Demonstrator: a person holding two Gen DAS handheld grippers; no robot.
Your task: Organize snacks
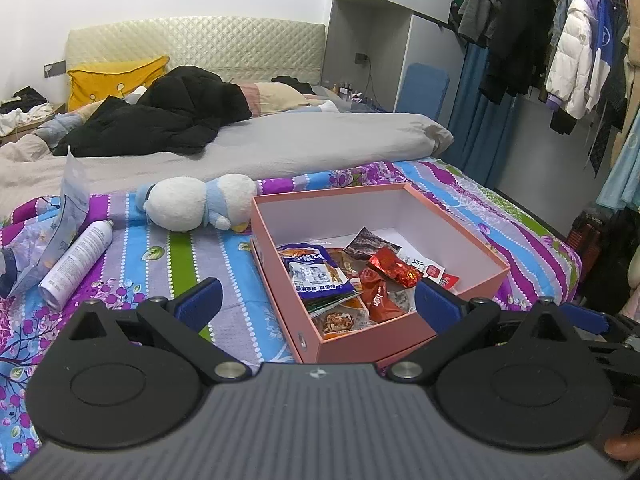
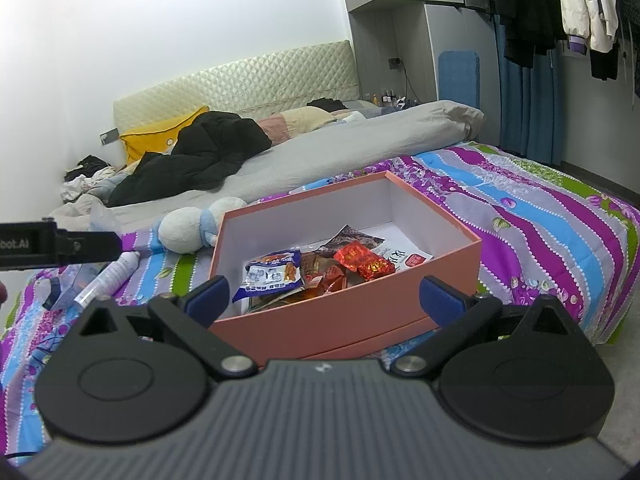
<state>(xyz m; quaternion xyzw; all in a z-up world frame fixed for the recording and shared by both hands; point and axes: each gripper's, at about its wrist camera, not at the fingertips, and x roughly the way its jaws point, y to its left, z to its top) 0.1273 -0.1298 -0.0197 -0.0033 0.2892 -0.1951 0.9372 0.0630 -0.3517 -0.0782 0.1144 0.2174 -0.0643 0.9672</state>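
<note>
The open salmon-pink cardboard box [image 1: 404, 332] sits on the striped purple, blue and green floral bedspread [image 1: 224, 256], and it is the landmark here: nearly all the snacks already lie inside it, heaped toward its near corner. On top of that heap are a blue-and-white printed snack pouch [image 1: 316, 270], a small crinkled red foil packet [image 1: 396, 268] beside it toward the box's middle, and a white sachet with a red label [image 1: 430, 268] further in. Both claws hang just short of the box's near wall, looking forward and down into it. The left gripper [image 1: 320, 300] has its blue-padded fingers spread wide and holds nothing; the right gripper [image 2: 326, 294] is equally wide apart and empty. The pouch's long axis runs roughly away from the claws, into the box. Judging by the views, the left claw faces the heaped corner more squarely, so it seems the nearer one.
</note>
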